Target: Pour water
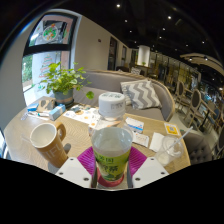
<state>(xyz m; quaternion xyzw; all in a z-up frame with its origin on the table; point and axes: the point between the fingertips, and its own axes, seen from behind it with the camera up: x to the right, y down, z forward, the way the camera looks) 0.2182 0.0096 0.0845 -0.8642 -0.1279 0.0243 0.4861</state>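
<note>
Holding the water bottle [111, 140] ahead of the pour; cap [112, 104] on.

Gripper [112, 170] fingers are pinching the bottle, pink pads [88, 160] pressing its green-labelled sides. Bottle is standing upright over the wooden table [25, 128], its white cap apparently closed. A tan mug [48, 143] is lying tilted just left of it; a clear glass [170, 150] is sitting to the right. Judgement: grasp stage done, pour not begun. Next move is likely requiring cap removal, then tipping toward a receiving vessel.
</note>
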